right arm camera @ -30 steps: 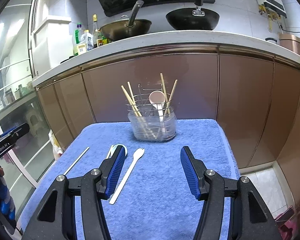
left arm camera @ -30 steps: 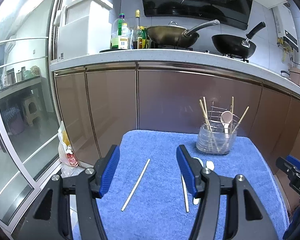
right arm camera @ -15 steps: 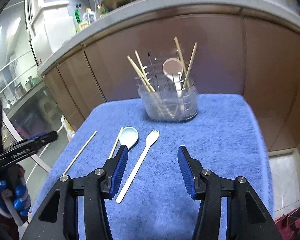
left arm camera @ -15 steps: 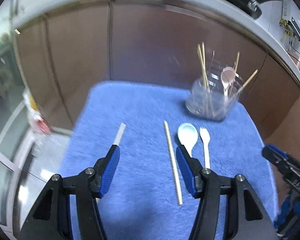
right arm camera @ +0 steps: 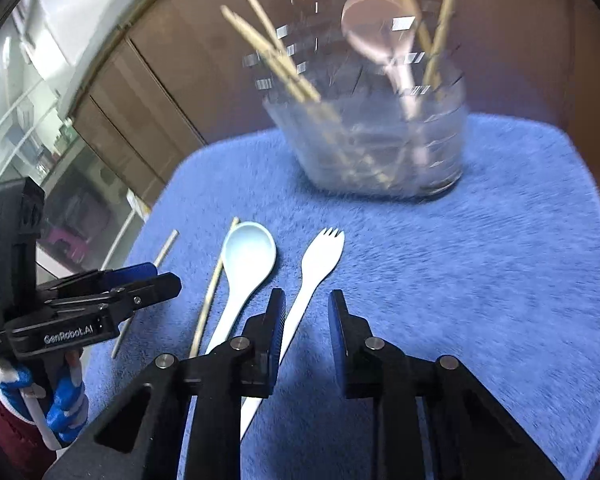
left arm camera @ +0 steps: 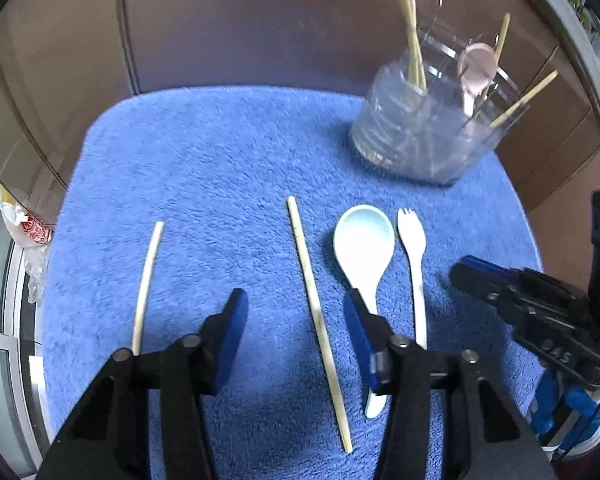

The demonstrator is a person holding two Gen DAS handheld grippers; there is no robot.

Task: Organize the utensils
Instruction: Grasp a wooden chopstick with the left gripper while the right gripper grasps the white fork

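A home kitchen. Glossy brown cabinet doors (left arm camera: pixel 228 20) run along the back, topped by a pale counter edge (right arm camera: pixel 112 28). In front of them, a blue fluffy towel (left arm camera: pixel 204 152) carries eating things: a clear utensil holder (left arm camera: pixel 424 136) with chopsticks and a pink spoon (right arm camera: pixel 374 28) standing in it, two loose chopsticks, a pale spoon (left arm camera: pixel 364 240) and a white fork (left arm camera: pixel 414 248). To one side are glass sliding doors (right arm camera: pixel 24 120), and a crumpled plastic bag (left arm camera: pixel 24 224) lies on the floor.

A blue towel (left arm camera: pixel 204 152) lies before brown cabinet doors (left arm camera: pixel 236 20); a plastic bag (left arm camera: pixel 24 228) sits left.
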